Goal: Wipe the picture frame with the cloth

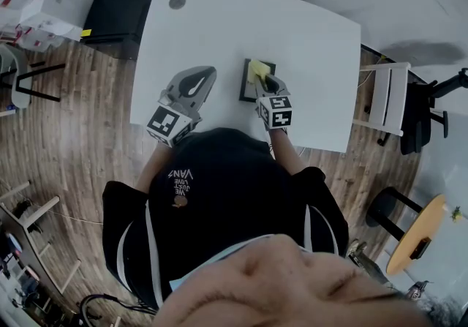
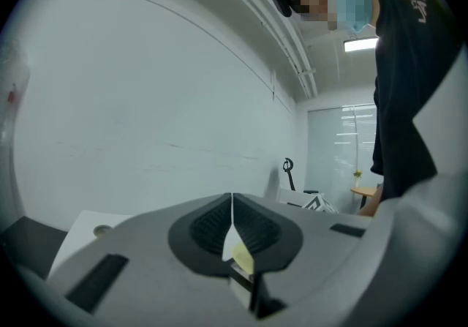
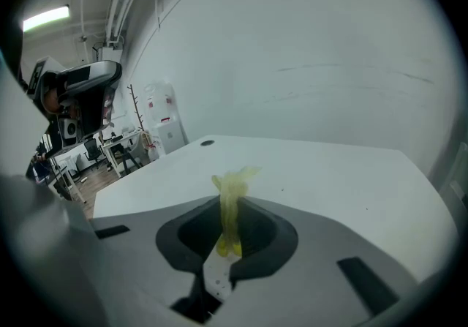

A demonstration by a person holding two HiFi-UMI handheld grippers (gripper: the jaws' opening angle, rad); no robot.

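Right gripper is clamped on the cloth, over the frame on the table. Left gripper jaws are together and empty.

A white table, black cabinet and white chair stand on wood floor.

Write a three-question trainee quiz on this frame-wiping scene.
1. Multiple choice: What does the right gripper hold? A) yellow cloth B) sponge C) nothing
2. True or false: The left gripper is shut on the picture frame.
3. Fill in: The picture frame lies on the white ____.
Key: 1 A; 2 false, it is shut and empty, to the frame's left; 3 table.
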